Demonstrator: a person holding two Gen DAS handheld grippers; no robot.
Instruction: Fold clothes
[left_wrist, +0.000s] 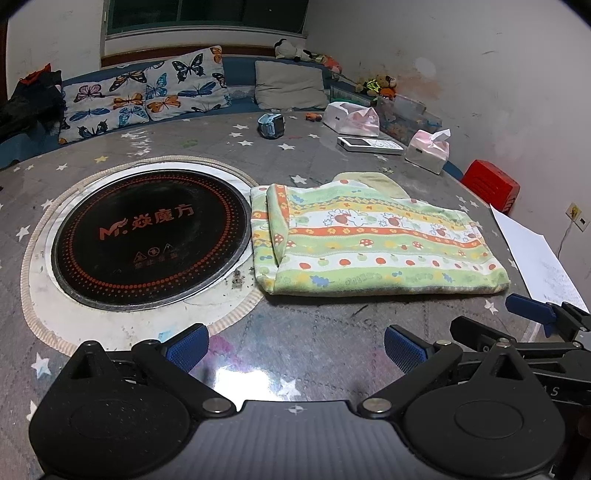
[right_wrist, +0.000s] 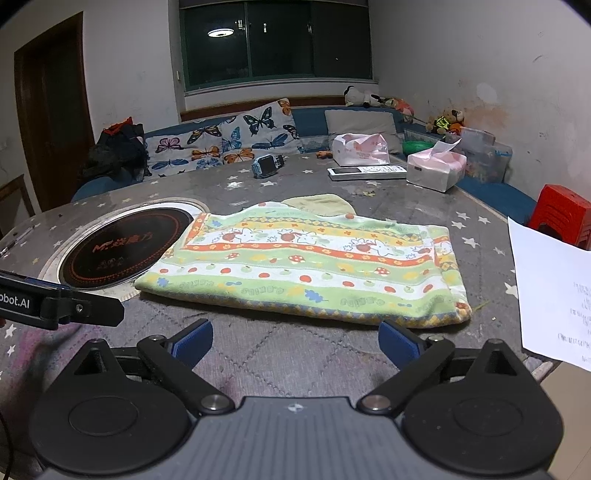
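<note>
A green, orange and white patterned garment (left_wrist: 373, 243) lies folded into a flat rectangle on the grey star-print table (left_wrist: 295, 155). It also shows in the right wrist view (right_wrist: 306, 266). My left gripper (left_wrist: 295, 349) is open and empty, a little in front of the garment's near edge. My right gripper (right_wrist: 295, 341) is open and empty, just in front of the garment's near edge. The right gripper's fingers (left_wrist: 532, 310) show at the right of the left wrist view. The left gripper's body (right_wrist: 62, 306) shows at the left of the right wrist view.
A round black induction hob (left_wrist: 151, 240) is set into the table left of the garment. A white sheet of paper (right_wrist: 554, 295) lies at the right edge. Two tissue packs (right_wrist: 436, 170), a remote (right_wrist: 365, 171) and a blue watch (right_wrist: 266, 166) lie at the far side. A red stool (right_wrist: 561, 214) stands beyond.
</note>
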